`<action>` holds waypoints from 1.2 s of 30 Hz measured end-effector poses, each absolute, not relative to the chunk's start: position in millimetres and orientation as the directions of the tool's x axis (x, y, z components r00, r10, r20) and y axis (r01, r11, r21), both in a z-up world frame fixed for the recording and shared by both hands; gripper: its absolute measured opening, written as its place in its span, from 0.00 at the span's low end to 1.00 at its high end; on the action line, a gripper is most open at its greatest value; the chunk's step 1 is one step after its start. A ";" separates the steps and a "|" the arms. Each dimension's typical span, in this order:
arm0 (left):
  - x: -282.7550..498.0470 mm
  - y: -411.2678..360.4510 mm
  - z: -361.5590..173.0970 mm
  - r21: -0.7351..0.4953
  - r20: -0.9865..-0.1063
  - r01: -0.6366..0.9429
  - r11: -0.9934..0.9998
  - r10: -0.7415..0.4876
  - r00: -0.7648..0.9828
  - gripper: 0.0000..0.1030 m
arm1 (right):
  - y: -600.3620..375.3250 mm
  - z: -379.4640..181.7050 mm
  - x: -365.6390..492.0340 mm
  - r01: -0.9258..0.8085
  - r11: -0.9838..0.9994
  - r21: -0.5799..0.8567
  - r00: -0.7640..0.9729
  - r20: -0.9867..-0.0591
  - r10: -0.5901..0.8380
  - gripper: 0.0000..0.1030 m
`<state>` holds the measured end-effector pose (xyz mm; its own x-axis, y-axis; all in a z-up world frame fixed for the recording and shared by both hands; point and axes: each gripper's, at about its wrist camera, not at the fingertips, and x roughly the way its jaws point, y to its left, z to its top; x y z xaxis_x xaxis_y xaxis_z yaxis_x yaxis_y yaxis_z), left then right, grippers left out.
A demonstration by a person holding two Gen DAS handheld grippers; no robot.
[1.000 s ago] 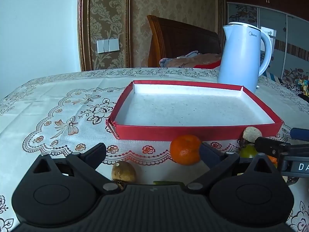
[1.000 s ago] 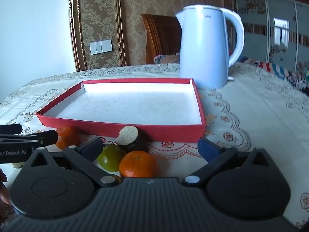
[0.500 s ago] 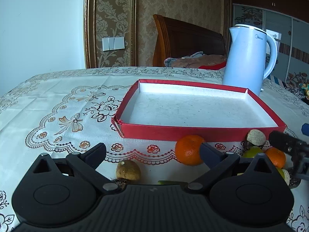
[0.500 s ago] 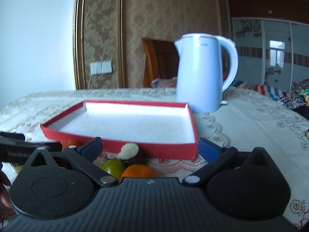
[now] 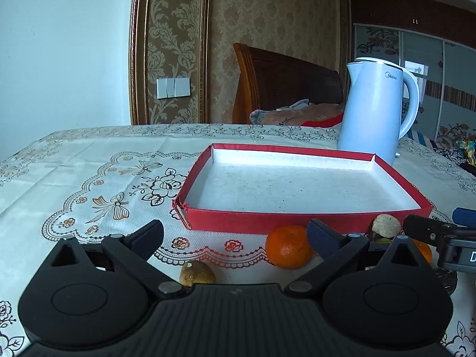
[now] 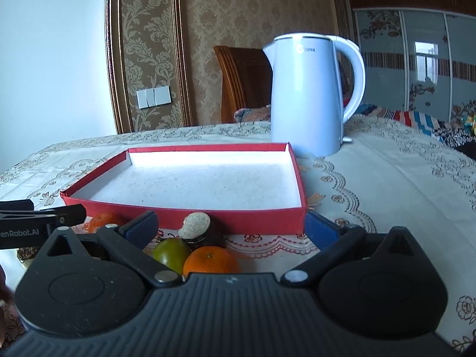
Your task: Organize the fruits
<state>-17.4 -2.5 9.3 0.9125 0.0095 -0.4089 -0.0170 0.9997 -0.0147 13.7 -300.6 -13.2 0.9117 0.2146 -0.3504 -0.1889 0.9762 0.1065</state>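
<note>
A shallow red box (image 5: 267, 223) with a white floor (image 6: 193, 184) lies empty on the table. In front of it in the left wrist view sit an orange tangerine (image 5: 287, 247) and a small brown fruit (image 5: 197, 272). In the right wrist view a green fruit (image 6: 171, 253), an orange tangerine (image 6: 211, 260) and a dark fruit with a pale cut top (image 6: 196, 227) lie by the box's near wall. My left gripper (image 5: 235, 232) is open and empty. My right gripper (image 6: 230, 224) is open and empty, above the fruit cluster.
A pale blue kettle (image 5: 376, 113) stands behind the box at the right and also shows in the right wrist view (image 6: 306, 95). A lace tablecloth (image 5: 89, 172) covers the table. A wooden headboard (image 5: 282, 86) and wardrobe stand beyond.
Both grippers have tilted up and drawn back a little, so the box and fruits sit lower in view. Both grippers stay open. The fruits have not moved.
</note>
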 end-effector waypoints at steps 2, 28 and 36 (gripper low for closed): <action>-16.8 -3.5 9.4 -0.008 -0.412 -0.022 1.000 0.016 0.911 1.00 | -301.2 -13.6 14.3 -0.191 0.975 0.113 0.909 -0.353 0.219 1.00; -3.8 -1.7 -1.3 0.020 -0.525 -0.049 0.999 0.052 0.850 1.00 | -298.8 -14.1 20.2 -0.186 0.977 0.102 0.896 -0.390 0.211 1.00; -2.8 -2.9 -2.7 0.025 -0.534 -0.041 0.999 0.048 0.844 1.00 | -307.9 -16.3 23.6 -0.157 0.975 0.158 0.893 -0.399 0.208 1.00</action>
